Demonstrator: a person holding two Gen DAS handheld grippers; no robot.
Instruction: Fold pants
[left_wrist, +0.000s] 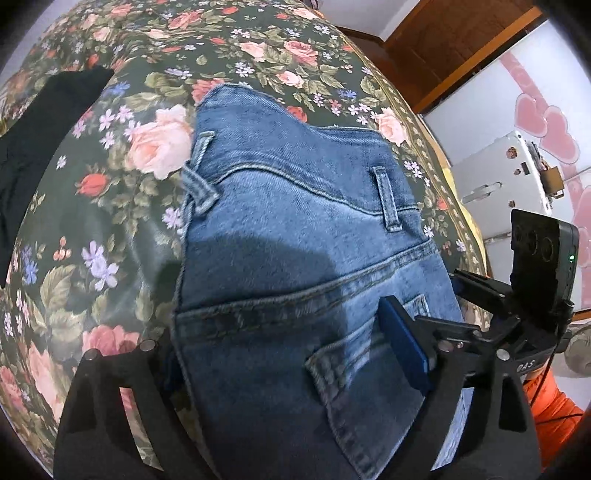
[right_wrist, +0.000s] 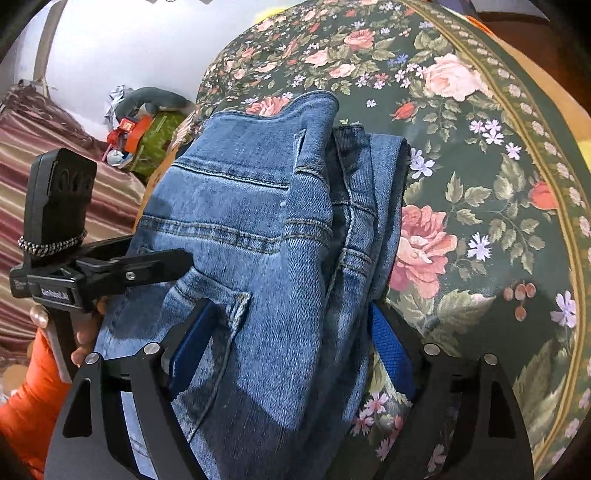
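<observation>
The jeans (left_wrist: 295, 236) lie folded in several layers on the flowered bedspread (left_wrist: 110, 206), near its edge on the person's side, with the waistband and belt loops turned away. The left gripper (left_wrist: 299, 350) is wide open, and its fingers stand on either side of the jeans, near the back pocket. The right gripper (right_wrist: 291, 354) is also spread, and its blue pads (right_wrist: 391, 354) sit on either side of the bundle's thick folded edge; I cannot tell if they press the cloth. I think the main risk is that the stack slips apart: the layers at that folded edge look loose and uneven, so a pull from only one side could open them. The jeans could also slide off the bedspread. A black cloth (left_wrist: 33, 155) lies well apart from the jeans. No container is visible here.
</observation>
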